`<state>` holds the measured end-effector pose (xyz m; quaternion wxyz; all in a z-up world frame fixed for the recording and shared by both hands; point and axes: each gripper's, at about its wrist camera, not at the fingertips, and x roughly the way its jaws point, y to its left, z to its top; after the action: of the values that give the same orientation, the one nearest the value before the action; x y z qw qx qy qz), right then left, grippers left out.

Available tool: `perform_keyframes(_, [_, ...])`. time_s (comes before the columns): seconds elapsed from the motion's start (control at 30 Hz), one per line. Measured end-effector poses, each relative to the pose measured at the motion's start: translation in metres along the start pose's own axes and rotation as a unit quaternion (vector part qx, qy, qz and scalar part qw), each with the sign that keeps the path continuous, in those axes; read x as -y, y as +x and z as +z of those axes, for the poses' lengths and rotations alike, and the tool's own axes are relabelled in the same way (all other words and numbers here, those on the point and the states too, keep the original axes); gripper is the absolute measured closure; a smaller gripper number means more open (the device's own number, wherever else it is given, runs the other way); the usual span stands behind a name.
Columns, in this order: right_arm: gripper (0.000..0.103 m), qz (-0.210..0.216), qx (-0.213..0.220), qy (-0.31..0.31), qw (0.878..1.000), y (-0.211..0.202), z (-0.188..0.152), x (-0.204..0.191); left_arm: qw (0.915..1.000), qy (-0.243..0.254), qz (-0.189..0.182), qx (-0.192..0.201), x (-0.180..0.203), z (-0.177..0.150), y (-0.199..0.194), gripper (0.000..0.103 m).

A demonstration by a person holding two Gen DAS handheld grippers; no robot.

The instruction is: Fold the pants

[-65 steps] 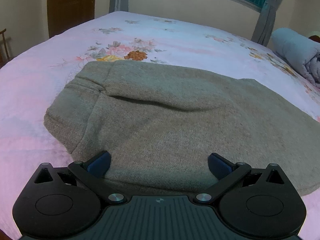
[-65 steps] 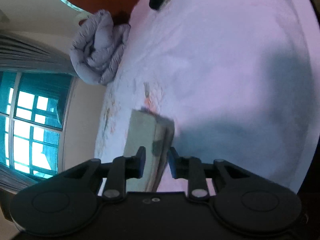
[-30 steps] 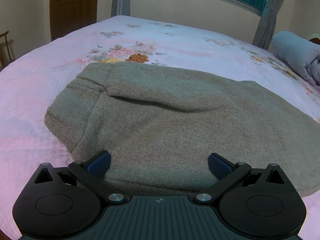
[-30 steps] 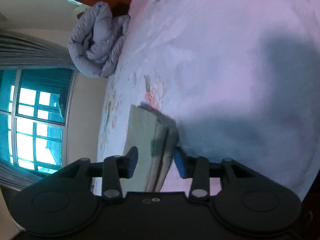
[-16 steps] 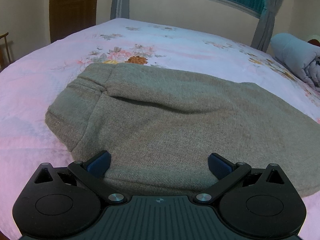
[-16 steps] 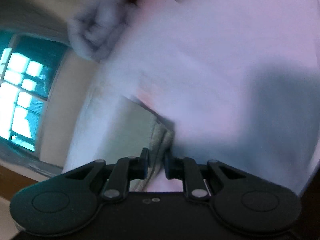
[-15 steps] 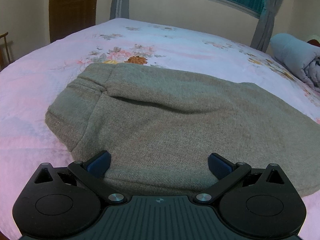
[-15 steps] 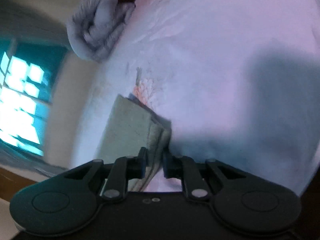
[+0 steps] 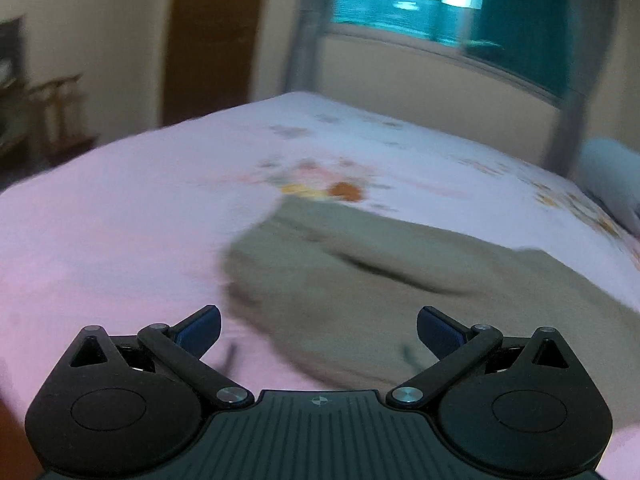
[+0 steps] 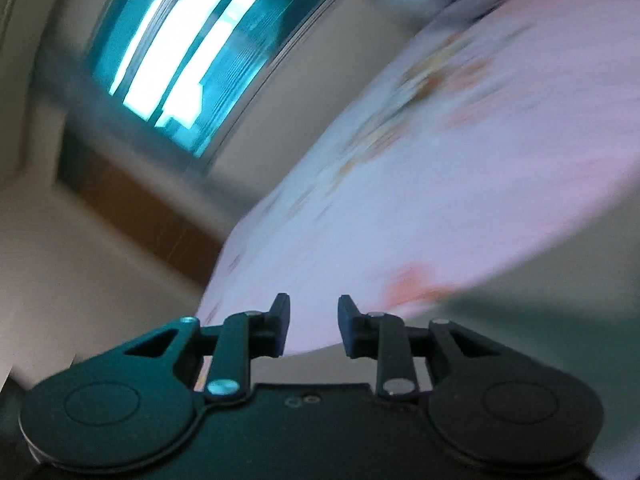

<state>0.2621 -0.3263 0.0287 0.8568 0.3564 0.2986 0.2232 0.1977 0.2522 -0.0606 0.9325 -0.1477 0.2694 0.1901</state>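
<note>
So at this point the pants were lying flat on the bed, already doubled over into a wide olive-grey slab, and neither tool had hold of them. The left gripper had its jaws spread wide with nothing between the pads. Through its camera the fabric sat just ahead and off to the right of centre, with the near edge running under the right finger while the left finger hung over bare pink sheet. The long axis of the pants ran left to right across that view, rounded end toward the left, the rest trailing out past the right edge of the picture.

The right gripper was parted a little too, and the jaws had just been opening. Nothing was between them, only sheet and the edge of the bed showing through the gap. Its view was really smeared and tilted, showing the window and flowered bedspread, and I couldn't pick out the pants there for sure. There was a dark greenish patch at lower right, but it was too blurred to call.

My read: the left hand was clearly the one nearer the fabric, lined up on the near long edge, so the next fold probably hinged on it sliding right to centre on that edge, with the right one needing to swing back around first.
</note>
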Motion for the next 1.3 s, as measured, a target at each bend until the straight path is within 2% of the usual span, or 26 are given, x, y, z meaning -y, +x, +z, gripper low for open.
perform_keyframes(0.1, [0.084,0.049,-0.098,-0.039,0.993,0.102,-0.008,-0.042,0.9971,-0.069,-0.003,-0.03,-0.031,0.006,0.007,0.0])
perform_keyframes(0.2, [0.083,0.068,-0.168,-0.062,0.982,0.181,-0.019,-0.068,0.9915,-0.118,-0.024,-0.049,-0.046,0.009,0.02,0.0])
perform_keyframes(0.27, [0.083,0.073,-0.203,-0.071,0.974,0.232,-0.026,-0.079,0.9898,-0.126,-0.036,-0.057,-0.046,0.01,0.029,0.0])
perform_keyframes(0.4, [0.083,0.074,-0.257,-0.08,0.96,0.299,-0.032,-0.084,0.9896,-0.122,-0.041,-0.064,-0.034,0.01,0.047,0.0])
perform_keyframes(0.53, [0.083,0.082,-0.3,-0.089,0.946,0.319,-0.043,-0.078,0.9895,-0.126,-0.025,-0.067,-0.03,0.012,0.061,0.001])
perform_keyframes(0.63, [0.083,0.108,-0.324,-0.092,0.935,0.323,-0.045,-0.077,0.9895,-0.129,-0.011,-0.064,-0.027,0.013,0.067,0.029])
perform_keyframes(0.73, [0.083,0.149,-0.345,-0.105,0.921,0.323,-0.047,-0.083,0.9885,-0.138,-0.01,-0.061,-0.026,0.013,0.068,0.036])
perform_keyframes(0.87, [0.082,0.146,-0.358,-0.144,0.911,0.332,-0.049,-0.096,0.9871,-0.15,-0.01,-0.056,-0.027,0.009,0.068,0.036])
perform_keyframes(0.93, [0.08,0.13,-0.354,-0.167,0.911,0.336,-0.051,-0.102,0.9859,-0.157,-0.012,-0.056,-0.028,0.008,0.069,0.036])
perform_keyframes(0.97, [0.084,0.127,-0.353,-0.168,0.912,0.339,-0.053,-0.103,0.9856,-0.159,-0.011,-0.057,-0.028,0.007,0.07,0.036])
perform_keyframes(1.0, [0.096,0.132,-0.353,-0.169,0.911,0.34,-0.054,-0.105,0.9855,-0.159,-0.011,-0.057,-0.028,0.007,0.071,0.036])
perform_keyframes(1.03, [0.102,0.138,-0.346,-0.182,0.91,0.337,-0.054,-0.112,0.9854,-0.16,-0.01,-0.057,-0.028,0.006,0.067,0.036])
perform_keyframes(1.13, [0.103,0.163,-0.32,-0.21,0.909,0.325,-0.052,-0.128,0.9852,-0.161,-0.012,-0.057,-0.03,0.005,0.066,0.036])
perform_keyframes(1.23, [0.103,0.15,-0.32,-0.236,0.905,0.324,-0.056,-0.134,0.985,-0.162,-0.016,-0.056,-0.032,0.003,0.065,0.036])
perform_keyframes(1.3, [0.103,0.149,-0.317,-0.218,0.911,0.319,-0.05,-0.128,0.985,-0.162,-0.018,-0.056,-0.033,0.003,0.064,0.036])
